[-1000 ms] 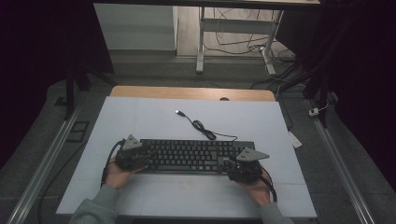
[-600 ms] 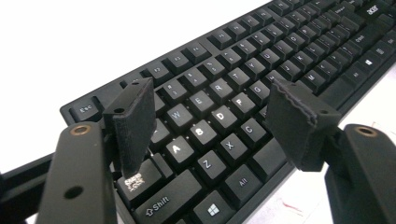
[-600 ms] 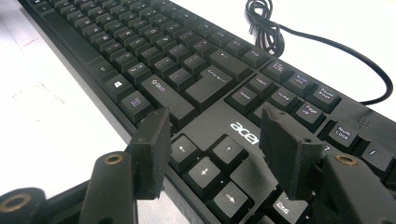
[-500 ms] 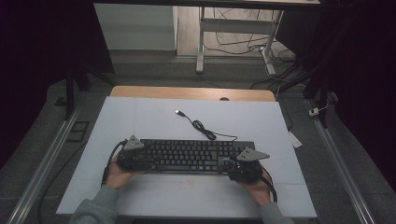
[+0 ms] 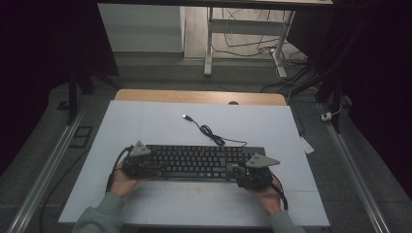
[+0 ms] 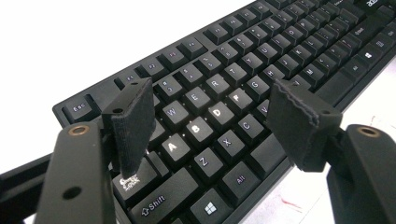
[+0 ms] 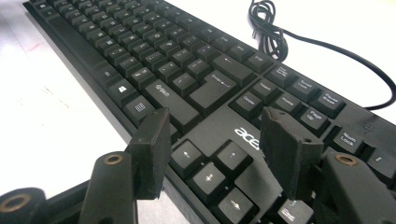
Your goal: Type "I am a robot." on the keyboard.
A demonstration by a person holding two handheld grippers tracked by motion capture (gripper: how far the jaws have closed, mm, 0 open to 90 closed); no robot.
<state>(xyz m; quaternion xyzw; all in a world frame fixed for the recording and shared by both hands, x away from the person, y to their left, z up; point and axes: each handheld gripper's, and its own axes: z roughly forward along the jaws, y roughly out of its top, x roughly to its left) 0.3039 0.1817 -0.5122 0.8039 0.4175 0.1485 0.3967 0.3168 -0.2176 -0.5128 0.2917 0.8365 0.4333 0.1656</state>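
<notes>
A black keyboard [image 5: 204,162] lies flat on the white table top [image 5: 145,121]. Its cable [image 5: 214,136] runs back in a loose coil to a USB plug [image 5: 186,117]. My left gripper [image 5: 140,165] is at the keyboard's left end. Seen from the left gripper view, that gripper [image 6: 210,116] stands open over the A, S and D keys [image 6: 196,128]. Its jaws have just been opening and grip nothing. My right gripper [image 5: 252,175] is at the right end. In the right gripper view it [image 7: 212,135] is open above the arrow keys [image 7: 208,175], pads apart from them.
The wooden table edge [image 5: 199,95] runs along the far side. Metal rails [image 5: 43,170] flank the table on both sides. A small white tag [image 5: 307,144] lies off the right edge. Table legs and floor cables [image 5: 243,43] are farther back.
The left forearm has drawn slightly back toward the near edge. The keyboard and both grippers have kept their places.
</notes>
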